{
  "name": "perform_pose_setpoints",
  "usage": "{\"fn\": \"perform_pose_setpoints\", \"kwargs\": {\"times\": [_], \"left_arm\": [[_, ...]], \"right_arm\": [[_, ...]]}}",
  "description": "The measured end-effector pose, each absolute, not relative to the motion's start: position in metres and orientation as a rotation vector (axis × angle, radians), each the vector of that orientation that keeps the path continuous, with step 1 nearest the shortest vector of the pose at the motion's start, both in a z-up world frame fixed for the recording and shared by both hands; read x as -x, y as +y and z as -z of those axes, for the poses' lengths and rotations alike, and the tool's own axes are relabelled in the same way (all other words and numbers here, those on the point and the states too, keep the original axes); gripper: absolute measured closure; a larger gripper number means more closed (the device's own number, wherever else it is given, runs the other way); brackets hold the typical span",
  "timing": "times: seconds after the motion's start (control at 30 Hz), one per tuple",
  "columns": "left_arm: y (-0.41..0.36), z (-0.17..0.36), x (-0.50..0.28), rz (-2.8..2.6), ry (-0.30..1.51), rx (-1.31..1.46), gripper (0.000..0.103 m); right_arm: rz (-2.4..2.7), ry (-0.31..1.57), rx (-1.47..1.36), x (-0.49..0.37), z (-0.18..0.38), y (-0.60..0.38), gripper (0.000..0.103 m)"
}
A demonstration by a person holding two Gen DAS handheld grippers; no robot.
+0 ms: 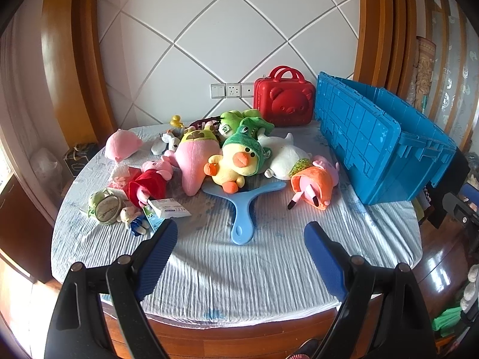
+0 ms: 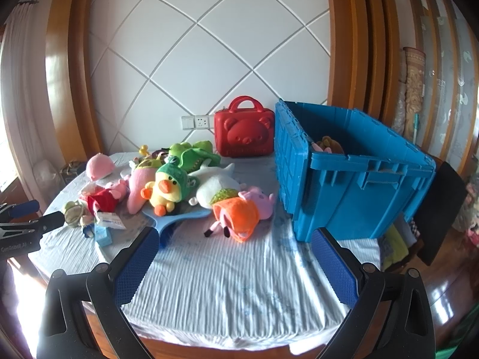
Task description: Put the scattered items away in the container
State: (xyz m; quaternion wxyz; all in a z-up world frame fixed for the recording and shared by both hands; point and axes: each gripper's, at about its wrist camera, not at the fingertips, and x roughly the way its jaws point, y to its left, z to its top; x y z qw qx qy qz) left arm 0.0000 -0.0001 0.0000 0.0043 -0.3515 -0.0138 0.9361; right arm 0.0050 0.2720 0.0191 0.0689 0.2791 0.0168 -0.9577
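Note:
A heap of plush toys lies on the round table: a yellow duck in a green hood (image 1: pixel 235 164) (image 2: pixel 166 191), a pig in an orange dress (image 1: pixel 314 184) (image 2: pixel 239 214), a white plush (image 1: pixel 284 155) (image 2: pixel 214 184), a pink carrot plush (image 1: pixel 194 161) and a pig in red (image 1: pixel 149 182). A blue hand mirror (image 1: pixel 242 209) (image 2: pixel 176 220) lies under the duck. The blue crate (image 1: pixel 380 143) (image 2: pixel 353 179) stands at the right with something inside. My left gripper (image 1: pixel 241 233) and right gripper (image 2: pixel 235 239) hover open above the table's near edge, holding nothing.
A red bear-face case (image 1: pixel 284 98) (image 2: pixel 244 131) stands against the back wall. Small boxes (image 1: pixel 167 209) and a turtle toy (image 1: pixel 104 206) lie at the left. The striped tablecloth (image 2: pixel 233 284) covers the table. The left gripper's body (image 2: pixel 21 227) shows at the right wrist view's left edge.

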Motion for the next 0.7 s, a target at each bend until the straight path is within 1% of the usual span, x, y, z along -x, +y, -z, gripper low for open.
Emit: {"fn": "perform_pose_setpoints", "kwargs": {"times": [0.3,0.43,0.7], "left_arm": [[-0.008,0.0,0.005,-2.909,-0.041,1.14,0.016],[0.003,0.002,0.001,-2.93,-0.006,1.125,0.016],[0.005,0.002,-0.002,-2.929,-0.008,1.127,0.016]], "right_arm": [[2.884,0.058,-0.857,-0.005,-0.017,0.277,0.0],[2.889,0.055,-0.854,-0.006,-0.017,0.276,0.0],[2.897,0.059,-0.852,-0.007,-0.015,0.272,0.0]]}}
